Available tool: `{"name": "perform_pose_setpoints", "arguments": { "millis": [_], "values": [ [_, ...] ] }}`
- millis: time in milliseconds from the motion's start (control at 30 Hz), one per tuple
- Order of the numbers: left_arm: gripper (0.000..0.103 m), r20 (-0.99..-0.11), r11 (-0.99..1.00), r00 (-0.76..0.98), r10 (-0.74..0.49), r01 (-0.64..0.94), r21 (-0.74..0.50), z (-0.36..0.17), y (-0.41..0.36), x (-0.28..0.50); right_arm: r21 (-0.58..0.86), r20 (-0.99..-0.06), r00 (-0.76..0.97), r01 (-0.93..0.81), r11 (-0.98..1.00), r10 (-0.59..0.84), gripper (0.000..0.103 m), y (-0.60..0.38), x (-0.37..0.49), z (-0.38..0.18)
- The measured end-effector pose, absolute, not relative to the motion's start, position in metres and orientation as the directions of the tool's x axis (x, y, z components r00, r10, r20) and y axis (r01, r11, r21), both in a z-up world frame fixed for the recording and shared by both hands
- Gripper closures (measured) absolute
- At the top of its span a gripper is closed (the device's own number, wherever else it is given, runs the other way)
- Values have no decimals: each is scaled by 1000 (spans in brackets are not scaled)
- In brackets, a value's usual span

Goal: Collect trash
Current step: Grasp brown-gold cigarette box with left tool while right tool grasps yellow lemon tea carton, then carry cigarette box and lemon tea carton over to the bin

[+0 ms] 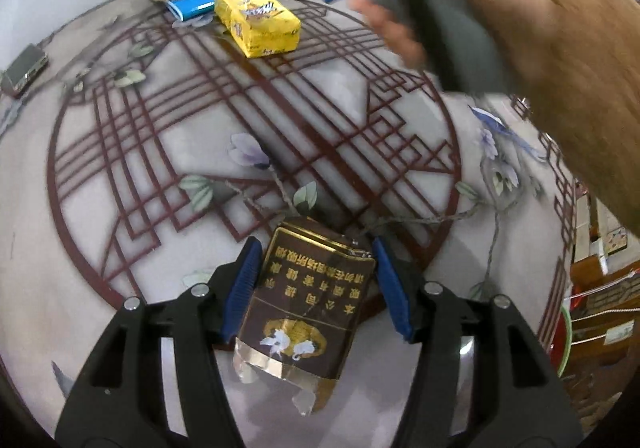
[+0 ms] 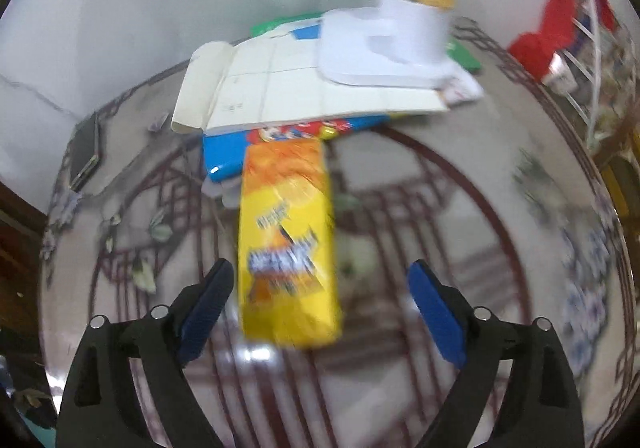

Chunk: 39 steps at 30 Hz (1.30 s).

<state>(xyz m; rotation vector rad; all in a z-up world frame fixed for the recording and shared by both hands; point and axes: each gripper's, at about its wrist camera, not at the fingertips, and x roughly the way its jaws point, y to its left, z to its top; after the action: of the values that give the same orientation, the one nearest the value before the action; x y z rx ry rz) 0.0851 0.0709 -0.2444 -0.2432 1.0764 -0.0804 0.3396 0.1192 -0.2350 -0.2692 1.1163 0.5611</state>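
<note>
A crumpled dark brown cigarette pack [image 1: 304, 296] with gold lettering and torn foil lies between the fingers of my left gripper [image 1: 316, 276]. The jaws are open, with a small gap on each side of the pack. A yellow carton [image 1: 258, 22] lies at the far side of the round table. In the right wrist view the same yellow carton [image 2: 286, 248] lies lengthwise between the spread fingers of my right gripper [image 2: 320, 296], nearer the left finger. The right gripper is open and hovers over it. The right hand and gripper also show in the left wrist view [image 1: 440, 8].
Books and a flattened white box [image 2: 304, 88] are stacked at the table's far side, under a white stand [image 2: 392, 44]. A dark phone [image 2: 84, 156] lies at the far left. A red object with a wire rack [image 2: 568, 24] stands at the right. The table [image 1: 120, 176] has a red lattice pattern.
</note>
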Motion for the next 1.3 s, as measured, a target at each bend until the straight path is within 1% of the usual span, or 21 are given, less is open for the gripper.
{"name": "perform_pose_setpoints", "arguments": {
  "millis": [200,267,300,433,567,733,833,967,1000,1033,1133,1300],
  "values": [
    [42,-860,961,464,-211,-60,-268,-253,75,81,21,-936,279,-563,826,214,18,155,358,-267],
    [42,-859,961,464,-214,-59,-271,-253,75,80,36,-943,256,-558,829,213,30,154,360,-273],
    [42,-860,961,463,-214,-59,-271,-253,75,81,45,-945,244,-560,827,216,44,152,360,-274],
    [42,-858,958,466,-216,-68,-278,-251,77,79,67,-933,252,-579,813,256,44,135,348,-261],
    [42,-846,955,483,-227,-58,-290,-242,76,77,112,-927,235,-571,814,292,44,94,322,-246],
    [35,-826,950,512,-235,-58,-306,-229,84,72,139,-929,228,-518,844,293,44,32,272,-230],
    [35,-825,948,516,-232,-71,-311,-225,90,71,138,-929,241,-479,867,281,44,-13,238,-220],
    [34,-828,957,515,-222,-47,-286,-220,87,67,145,-938,233,-405,903,255,44,-70,196,-219],
    [33,-828,963,514,-223,-18,-270,-218,80,65,144,-941,230,-387,911,247,44,-80,187,-221],
    [30,-829,965,512,-224,0,-261,-218,77,64,147,-945,223,-363,920,238,44,-93,175,-223],
    [28,-842,972,493,-219,34,-234,-223,64,61,152,-951,212,-307,940,223,44,-117,154,-229],
    [28,-874,990,472,-118,-10,-139,-235,60,58,184,-948,215,-238,954,236,43,-140,134,-232]
  ]
}}
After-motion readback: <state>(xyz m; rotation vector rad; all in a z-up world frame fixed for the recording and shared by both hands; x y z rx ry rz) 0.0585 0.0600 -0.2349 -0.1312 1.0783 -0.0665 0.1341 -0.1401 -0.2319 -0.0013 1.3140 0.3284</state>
